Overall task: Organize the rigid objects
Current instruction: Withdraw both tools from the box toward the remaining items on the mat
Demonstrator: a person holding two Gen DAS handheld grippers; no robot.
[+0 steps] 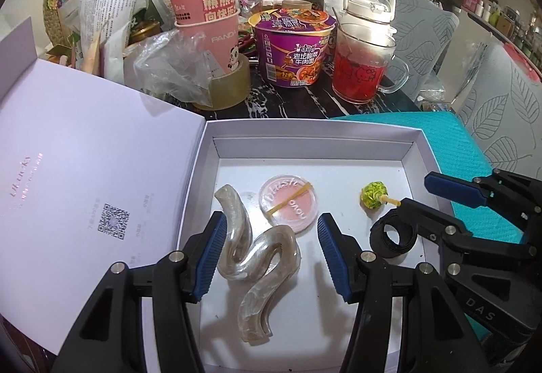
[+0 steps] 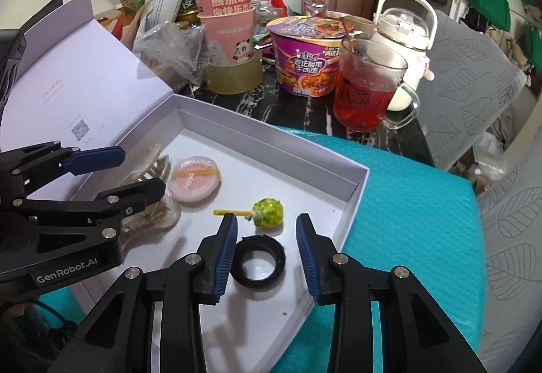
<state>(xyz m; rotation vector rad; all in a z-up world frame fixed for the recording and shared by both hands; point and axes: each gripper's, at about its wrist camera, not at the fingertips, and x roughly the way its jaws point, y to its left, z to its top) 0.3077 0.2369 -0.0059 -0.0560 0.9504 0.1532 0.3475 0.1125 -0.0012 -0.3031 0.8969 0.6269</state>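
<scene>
Sitting inside the open white box [image 1: 411, 149] are four things: a clear wavy hair clip [image 1: 257, 258], a round pink compact [image 1: 289, 203] crossed by a yellow band, a green-wrapped lollipop [image 1: 372, 195] and a black coiled strap [image 1: 393, 236]. Judged from that, the gathering looks mostly done; what may remain is tidying their places and folding down the lid [image 1: 84, 170], which stands open at the box's left side.

The left hand-held gripper [image 1: 271, 258] hangs over the clip with its jaws apart; the clip lies between the pads, but neither pad presses on it. The right hand-held gripper [image 2: 266, 253] stands over the strap [image 2: 259, 261], jaws parted and clear of it, so the strap lies loose on the box floor with the lollipop [image 2: 267, 213] just beyond it. Neither gripper grips anything.

Beyond the box, the dark bench [image 2: 305, 109] is crowded with pink paper cups [image 2: 227, 21], a noodle bowl [image 2: 305, 58], a tape roll [image 2: 233, 77], a glass mug [image 2: 366, 85] of red drink and a white kettle [image 2: 403, 24]. Whether any of those belongs in the box cannot be told. The box rests partly on a teal mat [image 2: 406, 203].
</scene>
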